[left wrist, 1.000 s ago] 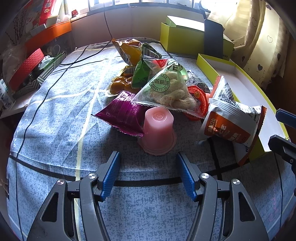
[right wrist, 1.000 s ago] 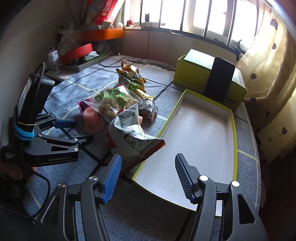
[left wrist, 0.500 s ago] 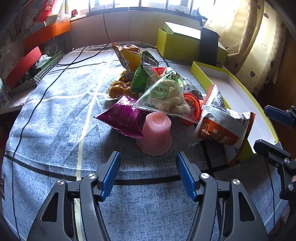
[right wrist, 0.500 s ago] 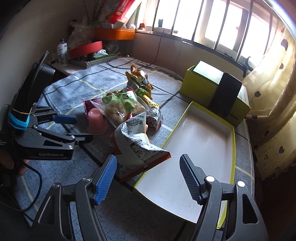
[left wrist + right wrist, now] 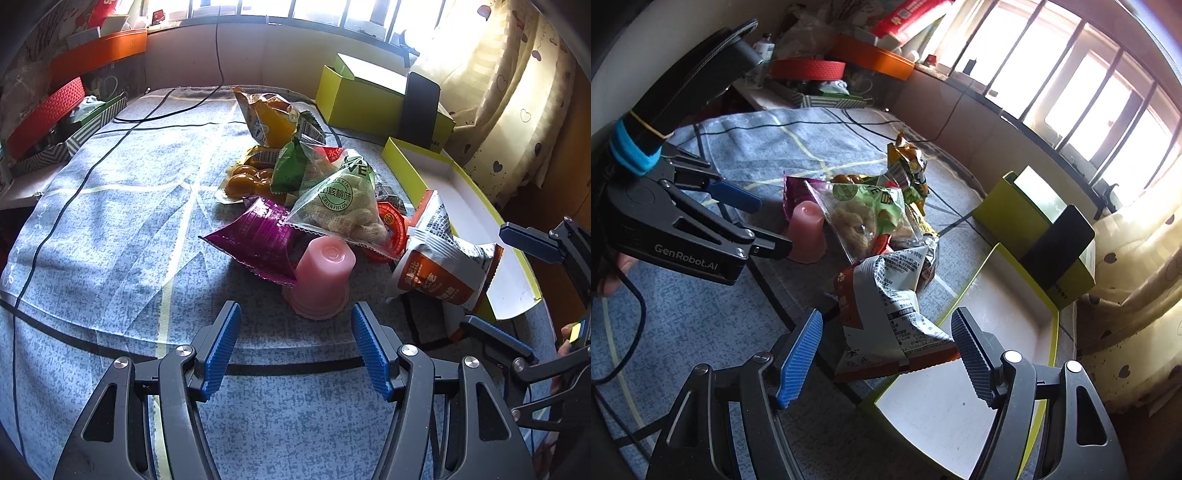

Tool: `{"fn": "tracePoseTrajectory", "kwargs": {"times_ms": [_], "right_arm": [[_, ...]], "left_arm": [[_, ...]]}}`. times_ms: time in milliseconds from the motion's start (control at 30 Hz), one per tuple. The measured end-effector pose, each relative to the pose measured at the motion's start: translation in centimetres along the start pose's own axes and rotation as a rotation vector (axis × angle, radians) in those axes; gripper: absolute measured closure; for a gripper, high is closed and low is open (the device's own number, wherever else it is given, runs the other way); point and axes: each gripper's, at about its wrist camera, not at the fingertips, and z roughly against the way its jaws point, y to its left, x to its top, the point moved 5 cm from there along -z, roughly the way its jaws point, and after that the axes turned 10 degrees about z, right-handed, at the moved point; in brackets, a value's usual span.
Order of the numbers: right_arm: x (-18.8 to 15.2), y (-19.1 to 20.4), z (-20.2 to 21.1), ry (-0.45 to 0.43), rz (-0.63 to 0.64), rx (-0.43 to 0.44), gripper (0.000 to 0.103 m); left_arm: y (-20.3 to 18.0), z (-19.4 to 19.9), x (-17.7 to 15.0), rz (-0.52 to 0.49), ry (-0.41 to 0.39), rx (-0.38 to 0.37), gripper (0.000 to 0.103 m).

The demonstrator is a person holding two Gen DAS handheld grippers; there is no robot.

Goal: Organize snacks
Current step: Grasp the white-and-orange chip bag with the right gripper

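My right gripper (image 5: 886,354) stands fully open astride the white-and-orange snack bag (image 5: 894,314), gripping nothing; the bag leans on the yellow tray (image 5: 1052,332) rim, ready for transfer.

The red tub (image 5: 391,225) lies mostly hidden under the clear bag (image 5: 343,210). The tray's (image 5: 964,402) near corner is behind the right gripper's finger (image 5: 975,354). Print on the white bag (image 5: 897,306) is too small to read.
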Motion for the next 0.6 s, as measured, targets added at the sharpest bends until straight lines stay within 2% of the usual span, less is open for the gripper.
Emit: {"fn": "tracePoseTrajectory", "kwargs": {"times_ms": [267,433,500,533,600], "right_arm": [[0.5,1.3,-1.7,0.031,0.124,-0.05,0.031],[0.5,1.2,-3.1,0.072,0.143,-0.076,0.031],[0.5,1.0,-3.5,0.084,0.123,-0.071,0.035],[0.4,0.8,-3.6,0.087,0.109,-0.062,0.044],[0.5,0.6,-3.6,0.085,0.088,-0.044,0.051]], "left_arm": [[0.0,-0.2,0.1,0.008,0.004,-0.029,0.04],[0.1,-0.7,0.5,0.027,0.009,-0.042,0.04],[0.1,-0.8,0.6,0.028,0.007,-0.051,0.04],[0.1,-0.8,0.7,0.028,0.007,-0.053,0.04],[-0.1,-1.0,0.8,0.026,0.006,-0.059,0.04]]}}
